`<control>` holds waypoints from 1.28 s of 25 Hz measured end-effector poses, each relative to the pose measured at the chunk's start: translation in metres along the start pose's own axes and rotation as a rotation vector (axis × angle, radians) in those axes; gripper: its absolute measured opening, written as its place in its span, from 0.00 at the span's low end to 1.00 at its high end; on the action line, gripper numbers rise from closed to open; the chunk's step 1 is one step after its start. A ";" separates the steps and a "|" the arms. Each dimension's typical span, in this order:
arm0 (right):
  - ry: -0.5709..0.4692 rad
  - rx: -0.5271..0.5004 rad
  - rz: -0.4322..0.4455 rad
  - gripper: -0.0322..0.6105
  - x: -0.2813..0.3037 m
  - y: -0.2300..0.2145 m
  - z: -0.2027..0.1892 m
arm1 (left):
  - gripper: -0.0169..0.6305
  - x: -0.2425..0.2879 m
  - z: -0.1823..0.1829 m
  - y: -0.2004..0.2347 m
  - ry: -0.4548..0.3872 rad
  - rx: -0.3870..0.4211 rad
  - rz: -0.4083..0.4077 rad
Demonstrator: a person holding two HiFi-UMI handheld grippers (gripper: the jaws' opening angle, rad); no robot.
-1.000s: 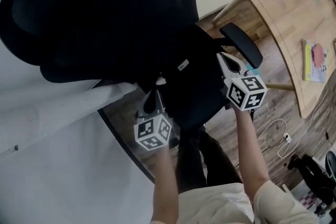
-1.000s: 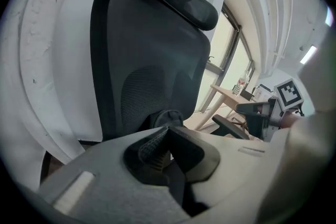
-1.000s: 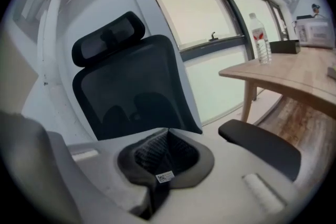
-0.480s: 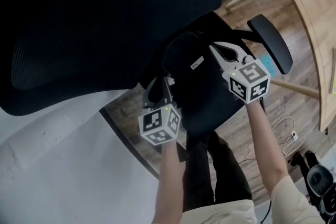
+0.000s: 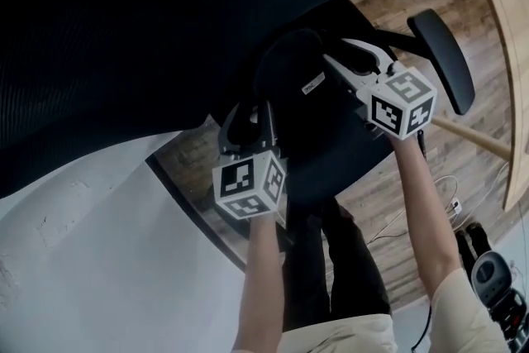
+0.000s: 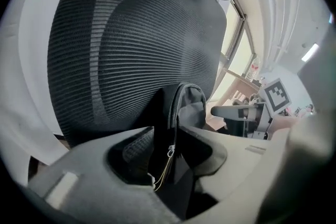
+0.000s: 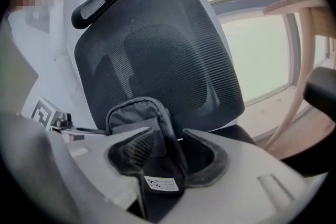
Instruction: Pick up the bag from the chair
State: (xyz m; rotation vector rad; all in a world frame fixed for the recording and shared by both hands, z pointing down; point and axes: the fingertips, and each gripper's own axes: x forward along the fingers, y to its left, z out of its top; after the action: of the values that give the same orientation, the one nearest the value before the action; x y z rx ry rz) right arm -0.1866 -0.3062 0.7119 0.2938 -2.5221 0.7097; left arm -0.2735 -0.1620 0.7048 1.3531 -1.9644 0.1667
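Observation:
A black zippered bag (image 5: 291,77) with a small white label (image 5: 312,82) stands upright over the seat (image 5: 331,157) of a black mesh office chair (image 5: 165,21). My left gripper (image 5: 248,121) is shut on the bag's left edge. In the left gripper view the bag (image 6: 181,107) and its zipper pull (image 6: 169,152) sit pinched between the jaws of my left gripper (image 6: 168,152). My right gripper (image 5: 340,66) is shut on the bag's right edge. In the right gripper view my right gripper (image 7: 168,157) has its jaws clamped on the bag (image 7: 137,113) just above the label (image 7: 161,183).
The chair's tall mesh back (image 7: 157,44) rises just behind the bag, and its right armrest (image 5: 442,54) juts out beside my right gripper. A curved wooden desk (image 5: 506,4) stands at the right. Cables (image 5: 446,198) lie on the wood floor. A white wall (image 5: 91,260) is at the left.
Both grippers have moved forward to the bag and now hold it from either side. The head view has come closer, so the chair back fills more of it.

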 end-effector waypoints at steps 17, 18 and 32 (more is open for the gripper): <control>-0.048 0.110 0.111 0.43 0.038 -0.002 -0.027 | 0.27 0.036 -0.023 -0.006 0.054 0.036 -0.060; -0.063 0.115 0.111 0.43 0.038 -0.001 -0.026 | 0.27 0.038 -0.024 -0.005 0.057 0.046 -0.057; -0.057 0.038 0.043 0.22 0.034 0.017 -0.033 | 0.19 0.041 -0.025 -0.005 0.086 0.064 -0.092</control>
State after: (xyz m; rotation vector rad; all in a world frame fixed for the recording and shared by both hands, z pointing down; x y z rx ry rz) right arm -0.2075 -0.2766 0.7462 0.2770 -2.5783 0.7769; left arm -0.2642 -0.1825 0.7472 1.4506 -1.8354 0.2421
